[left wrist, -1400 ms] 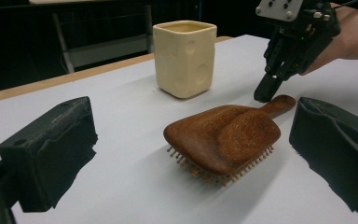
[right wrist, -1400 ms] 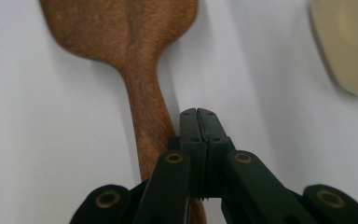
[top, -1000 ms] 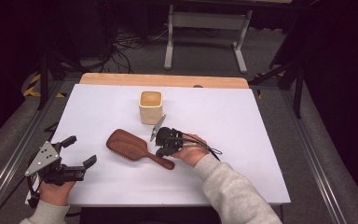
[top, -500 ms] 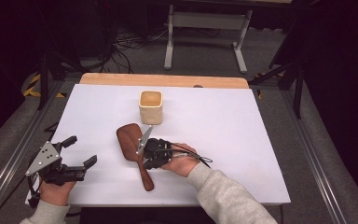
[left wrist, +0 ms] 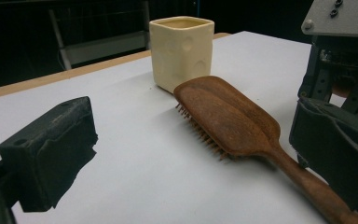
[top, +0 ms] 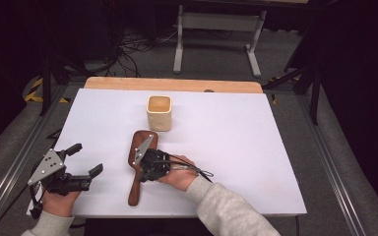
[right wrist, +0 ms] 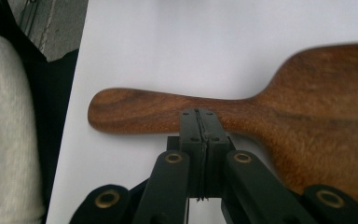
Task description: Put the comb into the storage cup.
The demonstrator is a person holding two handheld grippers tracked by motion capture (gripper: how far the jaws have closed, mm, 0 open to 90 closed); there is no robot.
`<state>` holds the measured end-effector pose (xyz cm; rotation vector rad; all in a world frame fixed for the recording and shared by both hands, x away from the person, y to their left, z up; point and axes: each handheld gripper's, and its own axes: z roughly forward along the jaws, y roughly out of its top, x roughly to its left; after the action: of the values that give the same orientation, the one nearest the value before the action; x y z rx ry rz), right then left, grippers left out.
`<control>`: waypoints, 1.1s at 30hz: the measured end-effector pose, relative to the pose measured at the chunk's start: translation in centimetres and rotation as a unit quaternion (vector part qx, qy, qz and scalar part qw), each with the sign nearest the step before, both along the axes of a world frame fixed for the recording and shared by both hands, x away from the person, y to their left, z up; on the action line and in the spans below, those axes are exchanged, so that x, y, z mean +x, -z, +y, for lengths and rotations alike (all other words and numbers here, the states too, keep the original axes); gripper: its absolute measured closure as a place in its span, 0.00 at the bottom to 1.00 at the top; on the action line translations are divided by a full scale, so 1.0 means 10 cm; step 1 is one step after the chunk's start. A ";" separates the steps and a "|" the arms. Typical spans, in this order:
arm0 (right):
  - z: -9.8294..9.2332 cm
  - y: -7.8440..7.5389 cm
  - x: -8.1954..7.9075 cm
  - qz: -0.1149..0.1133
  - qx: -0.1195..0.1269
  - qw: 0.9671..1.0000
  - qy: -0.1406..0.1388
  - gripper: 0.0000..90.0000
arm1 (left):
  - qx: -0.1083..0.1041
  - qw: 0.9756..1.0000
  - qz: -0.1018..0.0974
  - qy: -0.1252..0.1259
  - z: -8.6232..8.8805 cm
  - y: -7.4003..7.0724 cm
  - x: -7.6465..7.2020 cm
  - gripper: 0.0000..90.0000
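Wooden brush [top: 139, 162] lies flat on my surface [top: 256, 147]; my right claw [top: 146, 173] presses shut against its handle, my left claw [top: 81, 160] rests spread

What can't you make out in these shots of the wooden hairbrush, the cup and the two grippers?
- Hairbrush: in the high view the right gripper covers its neck; in the right gripper view the picture's edge cuts off its head.
- Bristles: mostly hidden under the head in the left gripper view.
- Cup: contents too small to tell in the high view.
- Left gripper: open, holds nothing.
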<state>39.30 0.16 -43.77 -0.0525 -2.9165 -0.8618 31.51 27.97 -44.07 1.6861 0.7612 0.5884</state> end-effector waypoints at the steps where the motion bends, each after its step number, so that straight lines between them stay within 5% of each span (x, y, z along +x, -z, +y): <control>1: 0.03 0.00 -0.01 0.001 0.004 1.000 -0.002 1.00 | 0.002 1.000 -0.001 0.001 0.00 0.00 0.00 0.02; 12: 0.23 0.05 -0.02 -0.032 0.018 0.999 0.027 0.99 | -0.002 1.000 0.012 0.007 0.00 -0.01 0.01 0.02; 20: 0.00 -0.17 -0.03 -0.039 0.060 0.997 0.040 0.95 | 0.010 0.999 0.035 0.032 -0.07 -0.03 0.03 0.00; 25: -0.36 -0.38 -0.03 -0.057 0.112 0.990 0.072 0.83 | 0.030 0.997 0.062 0.046 -0.19 -0.10 0.02 0.00; 33: -0.92 -0.58 -0.08 -0.086 0.176 0.971 0.134 0.33 | 0.059 0.993 0.079 0.067 -0.41 -0.20 0.03 0.00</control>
<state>38.50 -9.02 -38.02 -0.3686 -2.9001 -1.4852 31.81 23.92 -42.05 1.8935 0.7298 0.4166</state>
